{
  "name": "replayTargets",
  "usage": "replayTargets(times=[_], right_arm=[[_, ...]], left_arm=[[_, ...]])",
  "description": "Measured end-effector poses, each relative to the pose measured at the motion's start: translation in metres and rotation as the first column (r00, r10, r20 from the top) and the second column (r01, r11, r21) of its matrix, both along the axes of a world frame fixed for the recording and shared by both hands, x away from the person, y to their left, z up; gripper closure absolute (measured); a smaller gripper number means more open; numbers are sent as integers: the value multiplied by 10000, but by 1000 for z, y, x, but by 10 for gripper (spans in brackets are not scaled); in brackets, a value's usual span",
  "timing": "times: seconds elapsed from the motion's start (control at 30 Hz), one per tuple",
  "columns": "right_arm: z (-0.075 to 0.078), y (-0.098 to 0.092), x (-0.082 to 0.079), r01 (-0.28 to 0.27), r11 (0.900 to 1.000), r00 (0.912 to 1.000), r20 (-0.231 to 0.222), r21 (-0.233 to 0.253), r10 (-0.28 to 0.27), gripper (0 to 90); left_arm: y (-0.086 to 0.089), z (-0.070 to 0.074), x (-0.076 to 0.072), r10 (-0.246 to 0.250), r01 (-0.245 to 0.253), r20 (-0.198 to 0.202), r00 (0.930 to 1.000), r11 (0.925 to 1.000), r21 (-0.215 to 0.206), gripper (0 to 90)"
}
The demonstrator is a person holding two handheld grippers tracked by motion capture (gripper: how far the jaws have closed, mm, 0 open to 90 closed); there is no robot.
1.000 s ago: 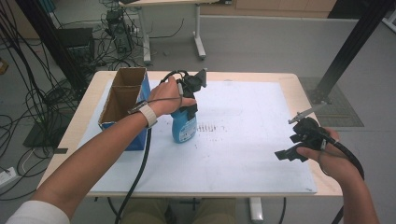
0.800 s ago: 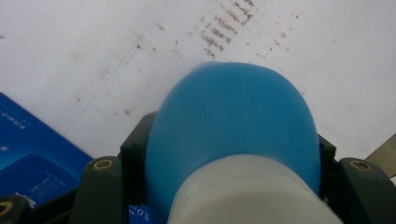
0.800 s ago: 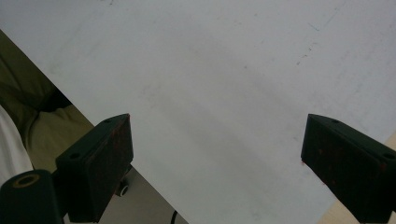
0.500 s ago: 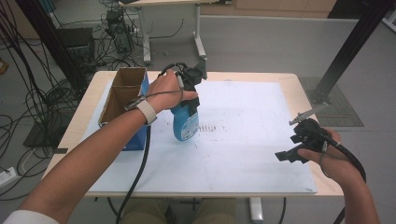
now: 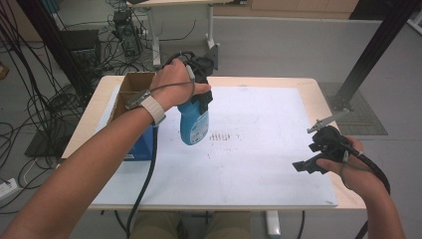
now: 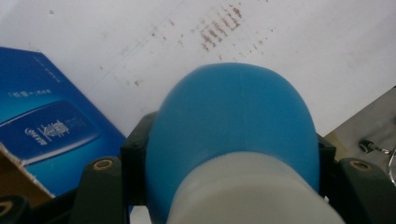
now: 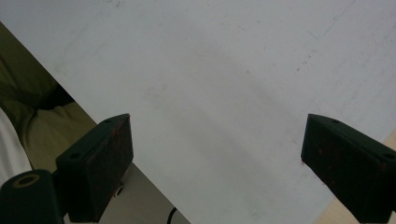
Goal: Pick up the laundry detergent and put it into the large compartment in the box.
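Hanging neck-up in the left hand-held gripper (image 5: 203, 94), the blue bottle (image 5: 194, 122) is clamped near its top, long axis approx. vertical, lifted over the white mat (image 5: 259, 164) on the desk (image 5: 308, 85). Open cardboard box (image 5: 130, 92) sits just left of it, nearer this hand. Right hand-held gripper (image 5: 318, 157) is well apart at the desk's right edge, jaws spread, w/ nothing between.

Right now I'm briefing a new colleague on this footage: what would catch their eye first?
The blue bottle, clamped near its top in the left gripper and lifted off the white sheet, just right of the open blue cardboard box at the table's left. Next, the right gripper, open over the sheet's near right corner with nothing between its jaws. A patch of brownish marks sits mid-sheet beside the bottle.
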State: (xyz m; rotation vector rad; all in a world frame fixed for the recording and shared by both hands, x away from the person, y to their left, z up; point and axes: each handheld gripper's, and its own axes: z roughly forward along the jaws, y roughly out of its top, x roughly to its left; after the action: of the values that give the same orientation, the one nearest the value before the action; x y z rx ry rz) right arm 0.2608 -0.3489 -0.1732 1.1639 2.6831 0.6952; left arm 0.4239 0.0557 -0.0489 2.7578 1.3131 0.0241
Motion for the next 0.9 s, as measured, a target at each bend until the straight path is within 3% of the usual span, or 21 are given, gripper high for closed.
replayTargets(times=[0.23,0.53,0.67,0.9], right_arm=[[4,4,-1,-161,9999,9998,94,-53,162,91],[9,9,-2,-368,9993,9990,252,-103,370,91],[11,11,-4,-509,9987,9979,396,-76,511,91],[12,12,-4,-628,9980,9969,466,-70,631,91]], left_arm=[[3,21,-1,543,-542,-143,9984,9985,120,385],[9,45,-4,1345,-1341,-265,9906,9908,167,385],[16,53,-5,1874,-1872,-262,9819,9823,106,385],[25,62,-6,2289,-2288,-302,9730,9735,66,385]])
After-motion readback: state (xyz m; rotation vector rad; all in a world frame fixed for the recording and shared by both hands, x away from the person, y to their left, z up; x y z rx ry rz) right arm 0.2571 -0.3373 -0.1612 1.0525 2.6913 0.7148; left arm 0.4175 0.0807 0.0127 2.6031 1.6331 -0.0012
